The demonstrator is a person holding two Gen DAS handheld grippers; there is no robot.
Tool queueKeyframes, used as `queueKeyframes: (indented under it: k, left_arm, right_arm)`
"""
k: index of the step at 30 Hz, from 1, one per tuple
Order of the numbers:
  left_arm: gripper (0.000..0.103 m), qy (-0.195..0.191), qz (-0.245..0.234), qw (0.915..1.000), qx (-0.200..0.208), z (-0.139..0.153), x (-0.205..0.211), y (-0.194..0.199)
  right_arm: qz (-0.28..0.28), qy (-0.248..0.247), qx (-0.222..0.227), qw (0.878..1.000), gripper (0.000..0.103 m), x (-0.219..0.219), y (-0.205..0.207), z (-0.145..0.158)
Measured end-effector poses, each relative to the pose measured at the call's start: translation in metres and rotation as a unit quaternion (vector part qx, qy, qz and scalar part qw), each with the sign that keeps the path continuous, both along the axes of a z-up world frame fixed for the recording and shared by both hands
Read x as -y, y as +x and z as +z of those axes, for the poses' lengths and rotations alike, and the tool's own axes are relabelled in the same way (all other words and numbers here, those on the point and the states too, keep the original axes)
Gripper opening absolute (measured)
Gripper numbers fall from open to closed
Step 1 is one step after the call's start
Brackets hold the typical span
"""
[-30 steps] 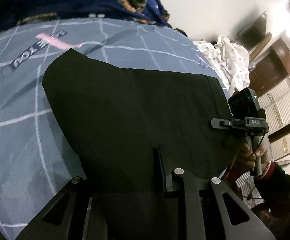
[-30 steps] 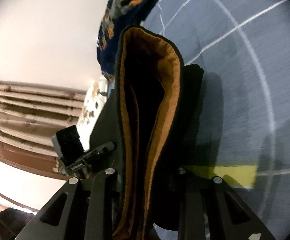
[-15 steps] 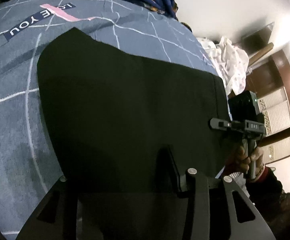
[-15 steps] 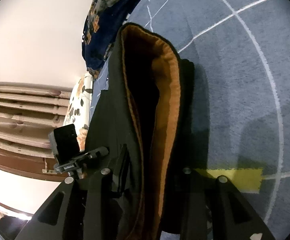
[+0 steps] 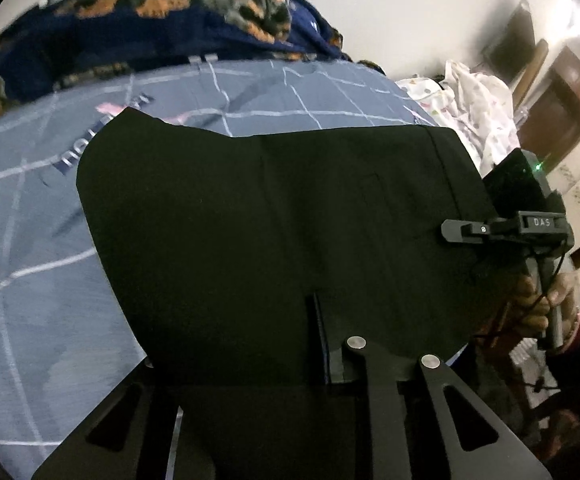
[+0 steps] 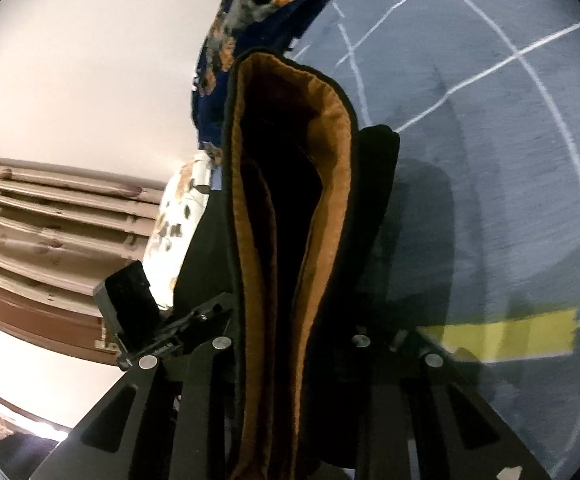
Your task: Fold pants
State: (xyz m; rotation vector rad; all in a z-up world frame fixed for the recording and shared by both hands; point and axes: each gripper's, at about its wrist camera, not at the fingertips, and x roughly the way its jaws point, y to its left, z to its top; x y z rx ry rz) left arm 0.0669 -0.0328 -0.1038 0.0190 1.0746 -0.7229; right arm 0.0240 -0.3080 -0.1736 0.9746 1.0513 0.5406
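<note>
Midway, my left gripper point(image 5: 290, 360) and right gripper point(image 6: 290, 360) each pinch the black pants point(image 5: 270, 220), lifted over the bedsheet point(image 5: 30, 280); final folds remain.

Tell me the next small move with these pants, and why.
Probably carry both held edges forward together and lay them down. The black pants hang lifted above the blue bedsheet, pinched in the left hand-held gripper and the right hand-held gripper, waistband lining showing, so the fold isn't set.

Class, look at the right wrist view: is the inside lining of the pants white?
No. The lining showing inside the black pants is orange-brown, not white.
</note>
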Motion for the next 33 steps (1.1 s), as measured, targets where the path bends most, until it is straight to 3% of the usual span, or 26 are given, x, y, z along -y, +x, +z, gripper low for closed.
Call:
queueKeyframes:
  k: [9, 33]
  left_arm:
    - [0.02, 0.038, 0.028, 0.9972, 0.058, 0.02, -0.019, -0.007]
    - [0.02, 0.063, 0.067, 0.9914, 0.093, 0.032, -0.052, 0.002]
  right_arm:
    - [0.001, 0.01, 0.014, 1.0, 0.023, -0.029, 0.013, 0.014]
    - [0.015, 0.007, 0.016, 1.0, 0.023, -0.061, 0.03, 0.038]
